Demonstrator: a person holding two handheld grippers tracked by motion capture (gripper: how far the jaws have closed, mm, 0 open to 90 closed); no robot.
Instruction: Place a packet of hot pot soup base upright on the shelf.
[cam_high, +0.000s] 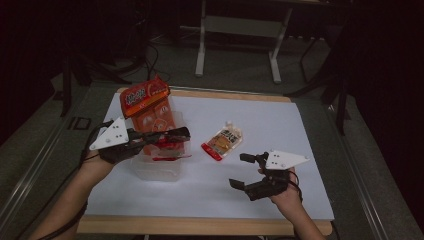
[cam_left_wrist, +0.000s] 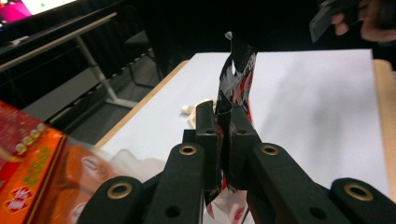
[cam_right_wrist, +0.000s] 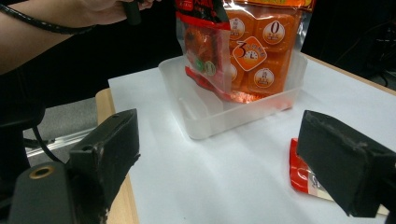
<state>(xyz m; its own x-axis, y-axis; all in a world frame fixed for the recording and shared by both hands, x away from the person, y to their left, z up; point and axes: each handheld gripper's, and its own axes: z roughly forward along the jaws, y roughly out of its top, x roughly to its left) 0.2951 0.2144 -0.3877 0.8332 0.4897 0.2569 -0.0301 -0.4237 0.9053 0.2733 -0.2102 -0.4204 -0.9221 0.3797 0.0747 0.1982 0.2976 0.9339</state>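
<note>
My left gripper (cam_high: 181, 134) is shut on a small red-and-black snack packet (cam_left_wrist: 237, 77), which hangs over the clear plastic bin (cam_high: 156, 172). A big orange bag (cam_high: 146, 99) stands upright in that bin. In the right gripper view the held packet (cam_right_wrist: 205, 51) hangs in front of the orange bag (cam_right_wrist: 264, 51), its lower end inside the bin (cam_right_wrist: 210, 123). My right gripper (cam_high: 241, 170) is open with nothing between its jaws, low over the white mat to the right of the bin. An orange-and-white pouch (cam_high: 222, 141) lies flat between the two grippers.
The white mat (cam_high: 280, 125) covers a wooden table top (cam_high: 200, 226). The pouch's red edge (cam_right_wrist: 303, 175) lies just beside my right gripper's (cam_right_wrist: 224, 149) far jaw. Table legs (cam_high: 201, 45) and cables stand on the dark floor beyond.
</note>
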